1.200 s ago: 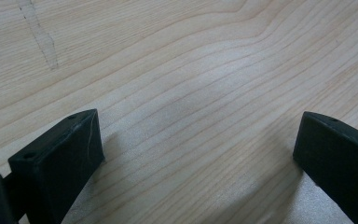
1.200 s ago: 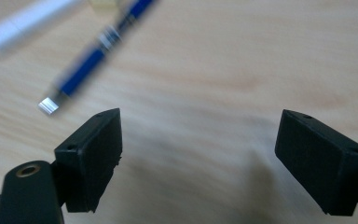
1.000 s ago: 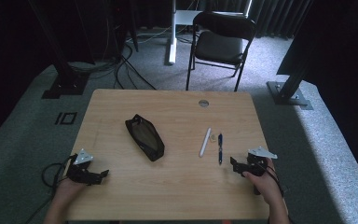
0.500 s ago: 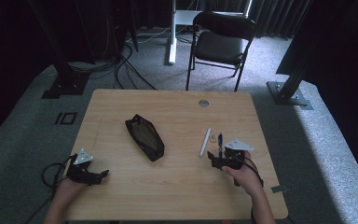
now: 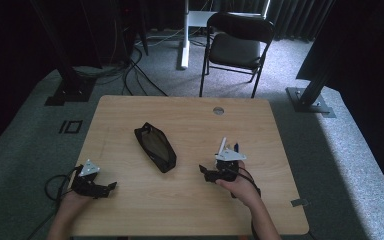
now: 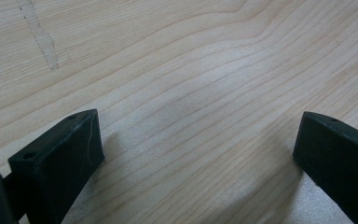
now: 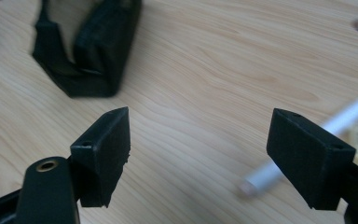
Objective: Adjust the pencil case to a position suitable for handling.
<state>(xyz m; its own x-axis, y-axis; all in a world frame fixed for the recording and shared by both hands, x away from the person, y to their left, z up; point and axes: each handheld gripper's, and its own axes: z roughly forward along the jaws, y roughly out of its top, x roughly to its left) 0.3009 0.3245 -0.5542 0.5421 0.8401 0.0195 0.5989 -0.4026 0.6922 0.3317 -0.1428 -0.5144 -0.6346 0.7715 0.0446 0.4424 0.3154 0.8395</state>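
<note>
- The white pen (image 5: 222,146) lies on the wooden table (image 5: 190,210), well to the right of the black pouch (image 5: 155,147), which serves as the landmark here.
- Its long axis runs from the near side of the table toward the far side, leaning slightly right at the far end; which end is the tip I cannot tell.
- Just right of the white pen, farther still from the pouch, lies a dark pen (image 5: 236,147) almost parallel to it, with its near part hidden behind the right gripper.
- In the right gripper view the white pen (image 7: 349,120) is blurred and passes behind the right-hand jaw; a pale label beside it carries print too small to read.
- The pouch lies slantwise, its far end toward the left and its near end toward the right.
- The right gripper (image 5: 206,173) hovers to the right of the pouch's near end, close to the near ends of both pens; its jaws stand wide apart with only bare wood between them, though they have just been closing a little.
- The left gripper (image 5: 109,187) sits well to the left of the pouch and nearer the person, jaws spread wide over bare wood.
</note>
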